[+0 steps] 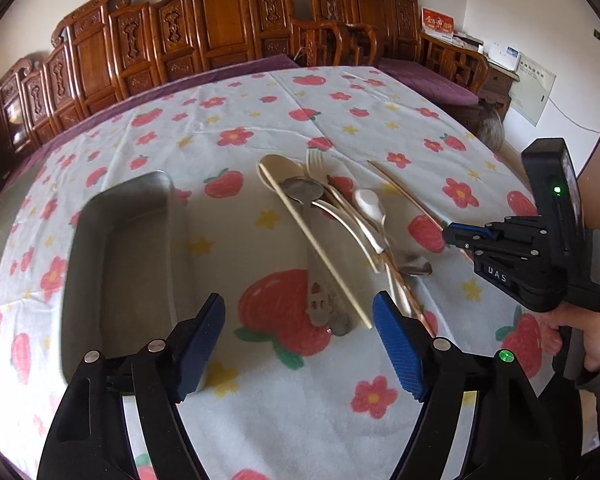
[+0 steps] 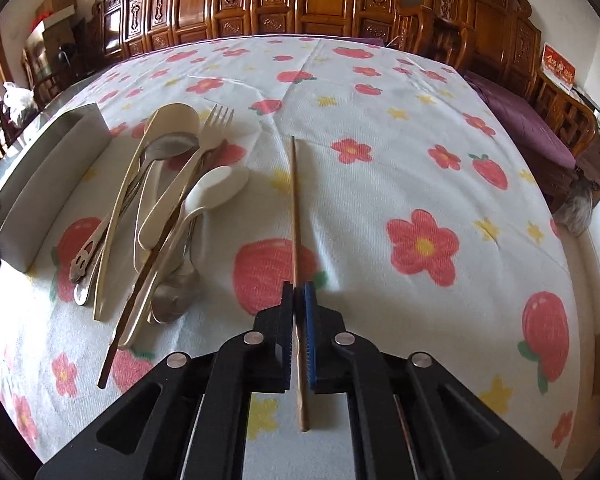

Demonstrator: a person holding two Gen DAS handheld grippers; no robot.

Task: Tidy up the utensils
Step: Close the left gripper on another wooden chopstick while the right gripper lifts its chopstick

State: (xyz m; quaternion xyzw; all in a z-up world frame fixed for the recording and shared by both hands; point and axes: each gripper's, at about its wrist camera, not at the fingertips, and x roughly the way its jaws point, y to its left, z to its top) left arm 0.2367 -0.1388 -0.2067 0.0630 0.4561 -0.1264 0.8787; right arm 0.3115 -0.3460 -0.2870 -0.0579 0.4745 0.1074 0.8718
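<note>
A pile of utensils [image 1: 332, 216] lies mid-table: metal spoons, cream plastic spoon and fork, a white spoon [image 2: 216, 192], pale and brown chopsticks. The same pile shows in the right wrist view [image 2: 160, 208]. A metal tray [image 1: 128, 256] sits left of it, and its wall shows in the right wrist view [image 2: 48, 184]. My right gripper [image 2: 299, 292] is shut on a brown chopstick [image 2: 295, 200] lying apart, right of the pile; the gripper [image 1: 450, 234] and the chopstick [image 1: 404, 190] also show in the left wrist view. My left gripper [image 1: 298, 312] is open and empty, just in front of the pile.
The table carries a white cloth [image 2: 420, 160] printed with strawberries and flowers. Carved wooden benches [image 1: 220, 32] with purple cushions [image 2: 516, 120] line the far and right sides. A grey furry thing [image 2: 578, 208] lies on the floor at right.
</note>
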